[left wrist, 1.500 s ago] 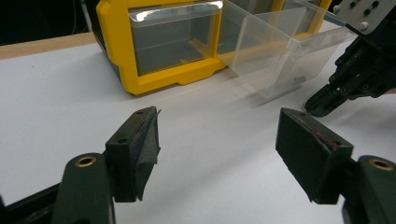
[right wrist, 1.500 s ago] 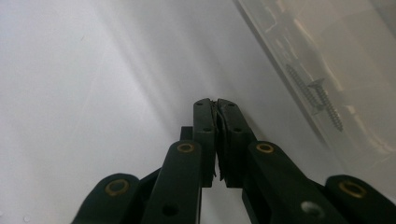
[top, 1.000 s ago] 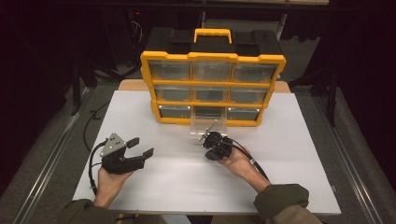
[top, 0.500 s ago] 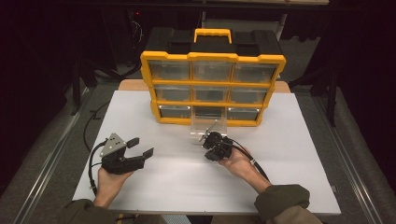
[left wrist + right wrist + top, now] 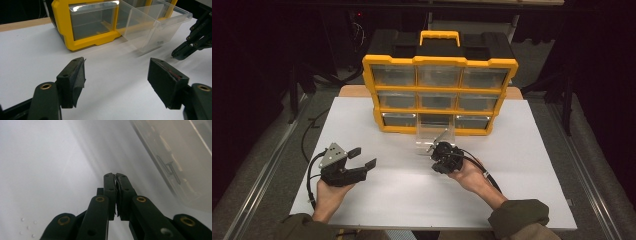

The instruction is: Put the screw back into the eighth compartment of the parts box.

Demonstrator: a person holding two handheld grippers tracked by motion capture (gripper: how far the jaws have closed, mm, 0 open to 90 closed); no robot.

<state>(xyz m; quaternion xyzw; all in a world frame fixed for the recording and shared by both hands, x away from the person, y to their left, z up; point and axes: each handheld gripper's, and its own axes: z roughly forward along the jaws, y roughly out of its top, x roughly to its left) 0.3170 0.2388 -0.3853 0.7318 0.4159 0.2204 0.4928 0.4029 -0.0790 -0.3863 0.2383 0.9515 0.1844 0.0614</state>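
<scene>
A yellow organizer (image 5: 439,90) with clear drawers stands at the back of the white table (image 5: 522,150). Its bottom middle drawer (image 5: 434,135) is pulled out onto the table. In the right gripper view this clear drawer (image 5: 180,157) holds dark screws (image 5: 172,168). My right gripper (image 5: 435,159) is shut, tips angled down at the table just in front of the drawer; its jaws (image 5: 115,178) meet with nothing clearly between them. At the front left my left gripper (image 5: 363,157) stands open and empty. Between its jaws (image 5: 116,72) I see bare table, with the drawer (image 5: 150,27) and right gripper (image 5: 175,53) beyond.
The organizer (image 5: 62,30) has a yellow handle (image 5: 439,36) and a black top. Cables trail from both grippers toward the near edge. Dark floor and metal rails lie to both sides of the table. White surface spreads in front of both hands.
</scene>
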